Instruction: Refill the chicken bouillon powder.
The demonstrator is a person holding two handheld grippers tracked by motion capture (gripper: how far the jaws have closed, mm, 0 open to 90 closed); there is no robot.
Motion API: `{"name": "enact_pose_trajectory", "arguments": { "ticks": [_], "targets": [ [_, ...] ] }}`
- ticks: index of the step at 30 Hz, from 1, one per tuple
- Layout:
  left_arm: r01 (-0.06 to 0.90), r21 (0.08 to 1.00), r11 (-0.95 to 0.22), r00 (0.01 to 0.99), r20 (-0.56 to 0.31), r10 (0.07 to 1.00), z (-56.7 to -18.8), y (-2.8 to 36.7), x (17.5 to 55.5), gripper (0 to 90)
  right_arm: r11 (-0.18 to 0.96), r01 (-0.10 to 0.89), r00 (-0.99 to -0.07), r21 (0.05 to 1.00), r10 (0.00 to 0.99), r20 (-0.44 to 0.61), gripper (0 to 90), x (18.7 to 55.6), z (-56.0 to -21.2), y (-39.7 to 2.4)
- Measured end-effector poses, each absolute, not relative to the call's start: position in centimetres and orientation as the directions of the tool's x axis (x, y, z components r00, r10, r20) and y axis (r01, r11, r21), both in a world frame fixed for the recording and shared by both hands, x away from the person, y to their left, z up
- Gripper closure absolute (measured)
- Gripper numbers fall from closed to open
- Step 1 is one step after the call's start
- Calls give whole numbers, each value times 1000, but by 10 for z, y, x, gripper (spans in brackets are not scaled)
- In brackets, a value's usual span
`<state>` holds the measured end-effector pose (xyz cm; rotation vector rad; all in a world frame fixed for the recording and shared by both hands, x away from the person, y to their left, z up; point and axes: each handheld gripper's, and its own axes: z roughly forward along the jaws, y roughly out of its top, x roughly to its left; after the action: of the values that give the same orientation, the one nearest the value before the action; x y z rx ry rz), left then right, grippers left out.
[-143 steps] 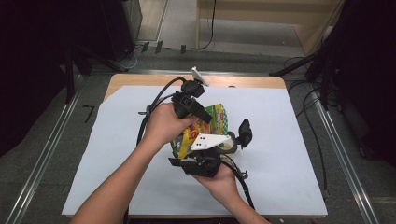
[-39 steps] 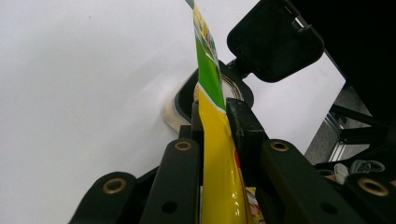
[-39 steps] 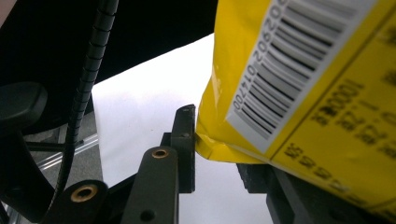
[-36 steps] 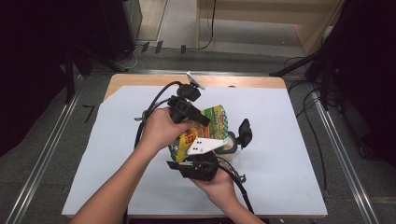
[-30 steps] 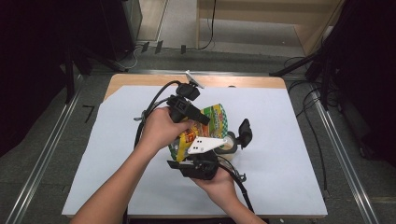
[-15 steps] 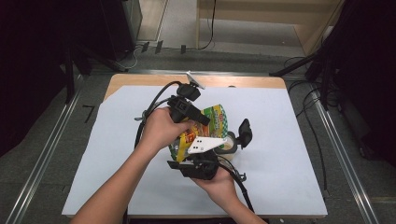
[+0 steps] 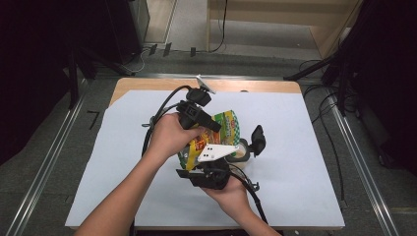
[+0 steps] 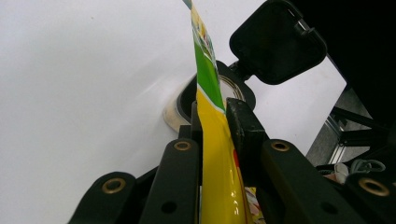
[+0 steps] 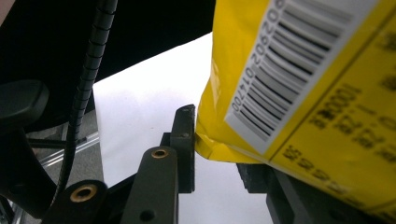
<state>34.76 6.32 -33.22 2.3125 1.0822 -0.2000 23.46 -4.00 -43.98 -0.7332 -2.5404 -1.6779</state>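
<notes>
Yellow-and-green snack bag (image 7: 219, 135) held up off the tabletop (image 7: 314, 147) over its middle, caught between both tools. Left tool (image 7: 216, 127) comes at the bag from the upper left in the high view, hand (image 7: 169, 135) wrapped round its body; in the left gripper view the two black jaws are nearly together and pinch the thin edge of the bag (image 8: 212, 140), which runs upright between them, green band above, yellow below. Right tool (image 7: 209, 160) sits at the near side of the bag, held from below by the right hand (image 7: 228, 191), its white three-cornered plate lying across the bag's lower part. In the right gripper view the bag (image 9: 299, 88) shows its yellow back with a barcode; one jaw stands against the bag's crimped corner and the other is mostly hidden beneath the bag, so the jaws look set narrowly on that corner, holding it. Just to the right of the bag, on the tabletop, a round container (image 7: 241, 152) with a black hinged lid (image 7: 257, 140) standing open; the left gripper view shows the same container (image 8: 180, 105) directly behind the bag's edge, lid (image 8: 278, 39) tipped up to the right. White sheet covers the tabletop around the bag; bare wood strip at the far edge.
</notes>
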Motion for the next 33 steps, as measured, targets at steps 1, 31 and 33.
{"name": "enact_pose_trajectory", "arguments": {
  "ticks": [1,31,33],
  "targets": [
    [744,434,-508,661,-361,658,-332,63,348,821,316,385,-890,867,375,259,723,235,-440,-40],
    [739,439,-511,665,-358,655,-332,62,346,825,311,386,-888,869,381,258,723,233,-440,-40],
    [740,439,-510,665,-359,655,-332,62,346,824,311,386,-888,868,381,258,723,233,-440,-40]
  ]
}}
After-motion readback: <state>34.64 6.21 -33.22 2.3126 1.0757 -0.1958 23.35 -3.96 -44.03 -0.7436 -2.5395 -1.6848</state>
